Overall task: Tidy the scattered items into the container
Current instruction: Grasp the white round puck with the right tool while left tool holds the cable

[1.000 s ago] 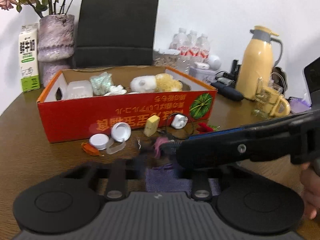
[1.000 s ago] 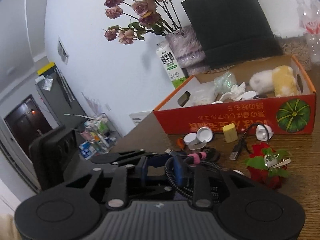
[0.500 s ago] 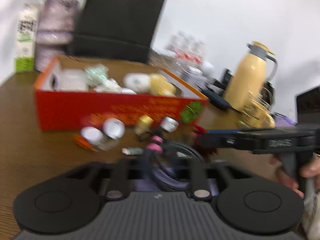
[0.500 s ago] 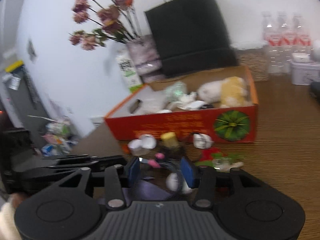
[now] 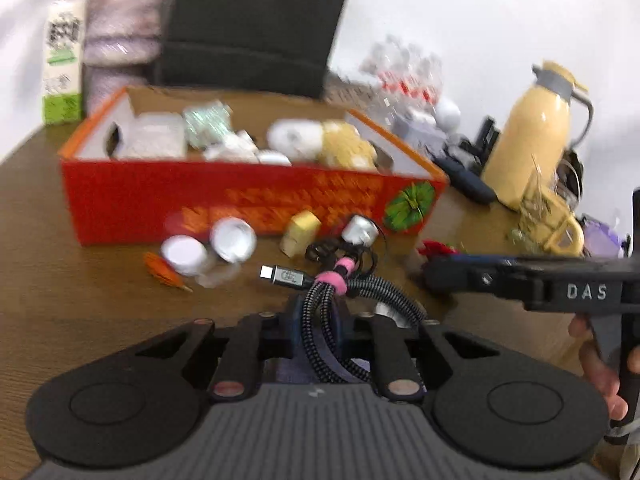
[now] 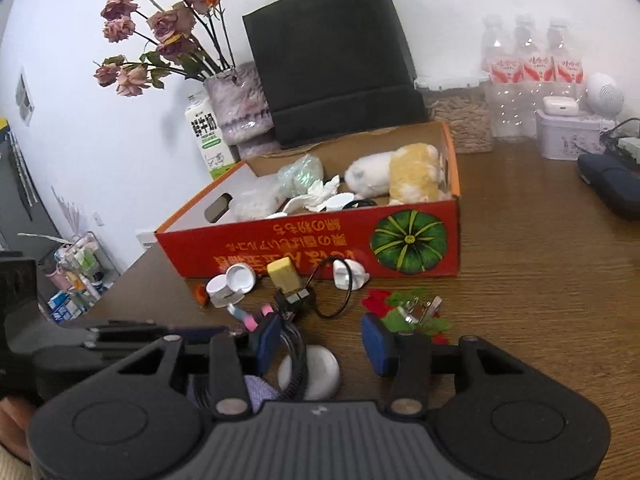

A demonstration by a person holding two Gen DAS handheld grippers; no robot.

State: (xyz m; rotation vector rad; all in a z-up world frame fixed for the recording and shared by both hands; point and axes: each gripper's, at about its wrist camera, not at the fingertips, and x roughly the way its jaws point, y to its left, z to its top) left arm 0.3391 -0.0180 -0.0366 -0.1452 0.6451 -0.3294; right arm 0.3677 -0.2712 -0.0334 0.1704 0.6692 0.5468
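Note:
A coiled braided cable (image 5: 320, 308) with a pink band sits between the fingers of my left gripper (image 5: 320, 322). Its jaws are closing and the pads press on the coil. The cable's metal plug (image 5: 284, 274) sticks out to the left. My right gripper (image 6: 322, 342) stands open, with the cable (image 6: 294, 360) beside its left blue pad and a white oval object (image 6: 316, 372) on the table under the gap. The red cardboard box (image 6: 320, 248) lies beyond, holding a plush toy and white items. Loose in front of it are white caps (image 5: 234, 238), a yellow block (image 5: 300, 228) and a white charger (image 5: 360, 230).
A red and green flower clip (image 6: 412, 312) lies by the right pad. Behind the box stand a black paper bag (image 6: 336, 60), a vase of dried roses (image 6: 236, 104), a milk carton (image 6: 208, 136) and water bottles (image 6: 528, 68). A yellow thermos (image 5: 532, 136) stands at the right.
The cable was between the right gripper's fingers. Now the left gripper has shut on it. The right gripper has opened and drawn away to the right.

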